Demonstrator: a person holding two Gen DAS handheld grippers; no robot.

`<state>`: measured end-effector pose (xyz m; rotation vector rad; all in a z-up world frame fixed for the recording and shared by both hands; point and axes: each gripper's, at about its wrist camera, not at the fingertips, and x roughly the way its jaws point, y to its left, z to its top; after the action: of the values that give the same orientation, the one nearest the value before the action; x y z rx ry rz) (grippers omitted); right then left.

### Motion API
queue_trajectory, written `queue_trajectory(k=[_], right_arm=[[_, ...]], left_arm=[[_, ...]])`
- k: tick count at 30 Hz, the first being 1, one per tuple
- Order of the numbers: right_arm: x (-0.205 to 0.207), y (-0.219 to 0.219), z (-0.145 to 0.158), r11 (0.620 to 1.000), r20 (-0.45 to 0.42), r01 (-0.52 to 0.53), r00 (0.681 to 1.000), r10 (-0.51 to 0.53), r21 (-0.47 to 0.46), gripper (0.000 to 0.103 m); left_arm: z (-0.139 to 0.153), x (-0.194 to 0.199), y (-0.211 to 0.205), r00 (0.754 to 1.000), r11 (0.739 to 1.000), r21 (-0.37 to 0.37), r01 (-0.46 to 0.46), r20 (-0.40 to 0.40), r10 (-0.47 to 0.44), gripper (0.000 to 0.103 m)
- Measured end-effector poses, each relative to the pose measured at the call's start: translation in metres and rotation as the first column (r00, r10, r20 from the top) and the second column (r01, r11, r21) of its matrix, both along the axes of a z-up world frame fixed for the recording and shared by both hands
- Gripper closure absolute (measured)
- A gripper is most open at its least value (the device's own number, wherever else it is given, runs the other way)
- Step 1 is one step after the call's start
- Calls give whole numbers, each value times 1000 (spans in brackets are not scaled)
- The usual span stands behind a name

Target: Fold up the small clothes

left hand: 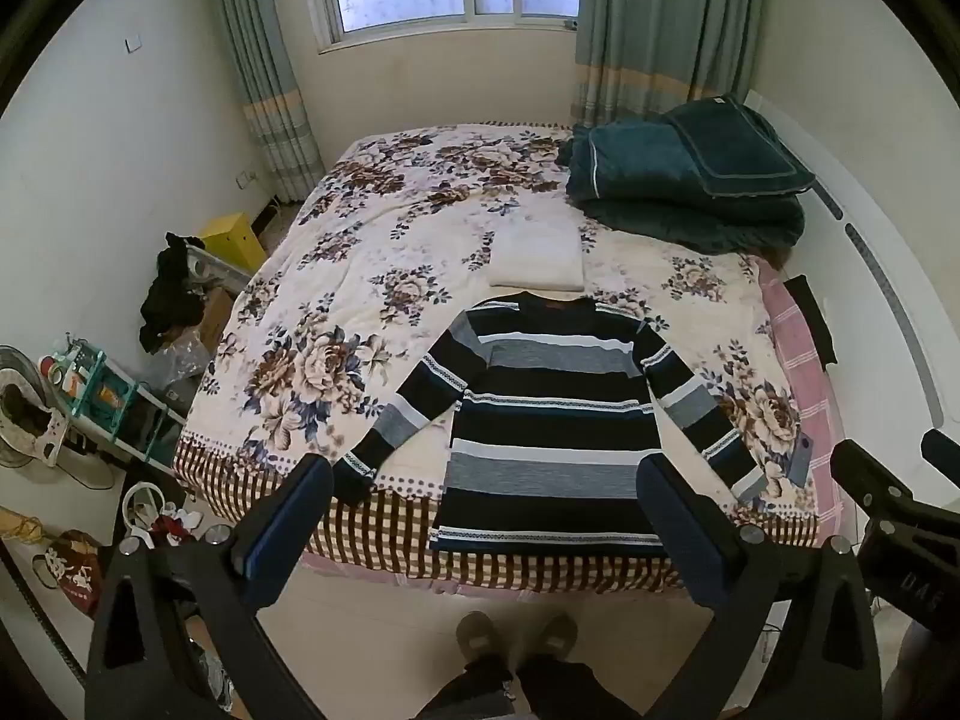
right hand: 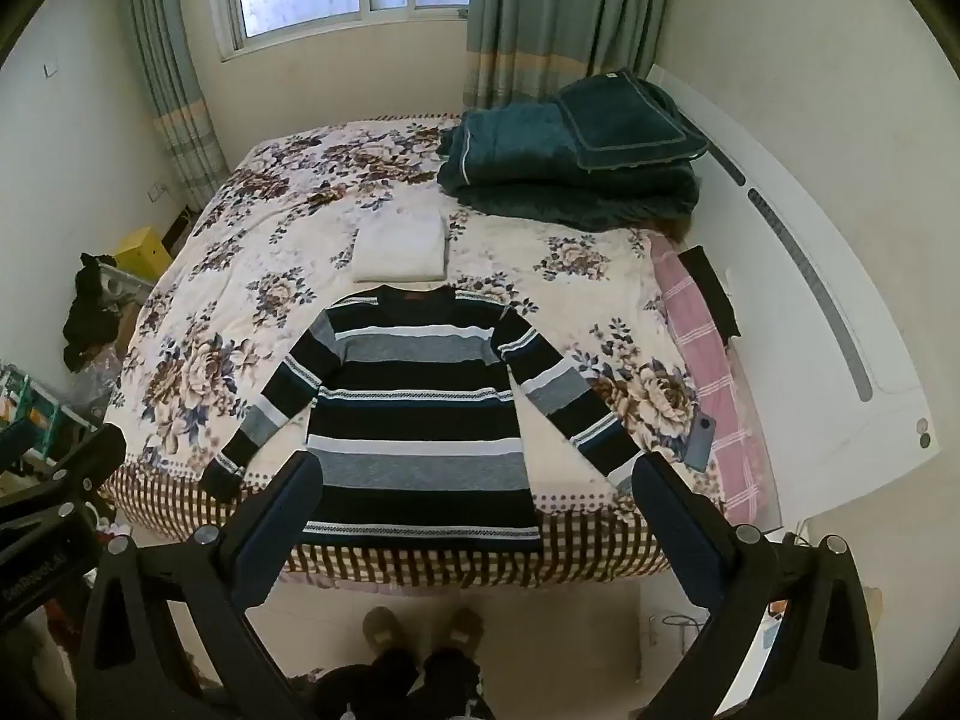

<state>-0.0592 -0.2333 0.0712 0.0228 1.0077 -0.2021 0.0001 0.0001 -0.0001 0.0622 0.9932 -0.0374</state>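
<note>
Bedroom seen from the foot of a bed (left hand: pixel 420 228) under a floral quilt with a checked hem, window and grey-green curtains (left hand: pixel 264 60) behind.

Far left, on the floor: cluttered rack (left hand: pixel 102 384), a heap of dark clothing (left hand: pixel 171 288), a yellow box (left hand: pixel 231 240); smaller items there too blurred to name.

Mid-bed: folded white cloth (left hand: pixel 537 255) just beyond the collar of the striped sweater (left hand: pixel 552 414). Sweater lay flat and face up, sleeves angled out to either side, hem at the near edge of the bed, unfolded.

Right: stack of dark teal bedding (left hand: pixel 684 180) at the far corner beside a white headboard (right hand: pixel 810 276); pink checked sheet (left hand: pixel 798 360) along that edge, with what looked like a phone (right hand: pixel 699 432) near the right cuff.

Left claw (left hand: pixel 486 516) spread wide above the hem, pinching nothing. Right claw (right hand: pixel 474 510) likewise spread wide and empty over the lower sweater. Nothing lay between claws and garment. Below, slippered feet (left hand: pixel 516 636) on pale floor.
</note>
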Motion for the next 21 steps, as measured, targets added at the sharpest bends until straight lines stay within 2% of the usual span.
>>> queue_trajectory(k=[15, 21], right_arm=[[-7, -3, 2, 1000, 17, 1, 1000, -1, 10, 0], [0, -5, 12, 1000, 22, 1, 1000, -1, 13, 0]], left_arm=[[0, 1, 0, 1000, 1000, 2, 0, 11, 0, 0], [8, 8, -5, 1000, 1000, -5, -1, 8, 1, 0]])
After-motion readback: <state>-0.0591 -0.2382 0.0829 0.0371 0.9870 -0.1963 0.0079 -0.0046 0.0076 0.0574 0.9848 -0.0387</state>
